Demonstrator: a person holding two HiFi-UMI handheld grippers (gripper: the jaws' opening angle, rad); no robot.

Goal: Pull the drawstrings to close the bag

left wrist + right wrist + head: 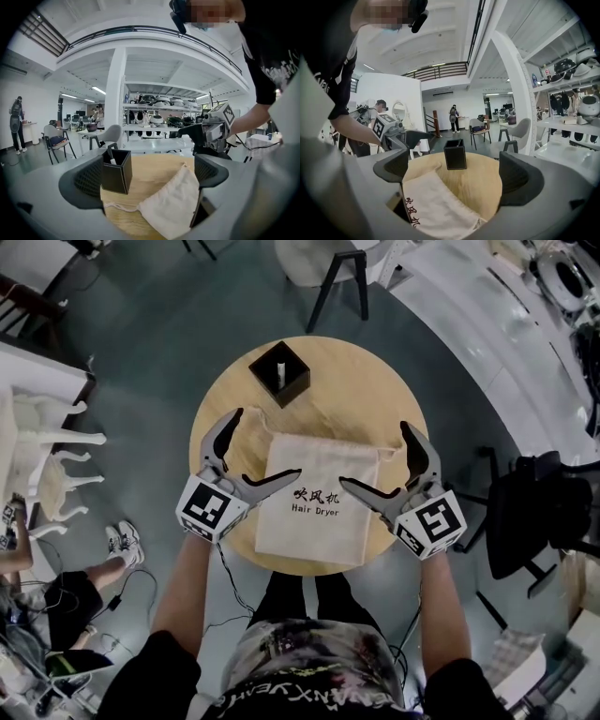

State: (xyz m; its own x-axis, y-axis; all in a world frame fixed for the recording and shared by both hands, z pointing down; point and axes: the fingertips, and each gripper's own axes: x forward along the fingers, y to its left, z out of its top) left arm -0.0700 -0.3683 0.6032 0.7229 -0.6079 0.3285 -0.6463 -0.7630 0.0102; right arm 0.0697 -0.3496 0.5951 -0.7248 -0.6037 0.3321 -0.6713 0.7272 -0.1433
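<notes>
The person is holding both tools low over the near side of the round bench [347, 381], one on each flank of the bag [314, 521], so that each is facing the side it will have to work.

The left gripper [269, 442] is gaping wide with nothing between its jaws. Its own view is showing only the bag's corner and bare wood in the gap. The right gripper [373, 453] is mirroring it, spread just as far and likewise empty, with the printed cloth lying below its inner jaw.

The bag is lying flat in the middle of the bench, with its closed bottom toward the person and its mouth away. That is putting the drawstrings [120, 206] at the far corners, where one thin cord is trailing out on the wood just ahead of the left jaws. Neither cord is being held yet, so the pull seems not to have begun. The wide spread probably is leaving room to come down over such a slim target.

Beyond the mouth a black box [279, 373] is standing upright near the far edge, well clear of the bag.
</notes>
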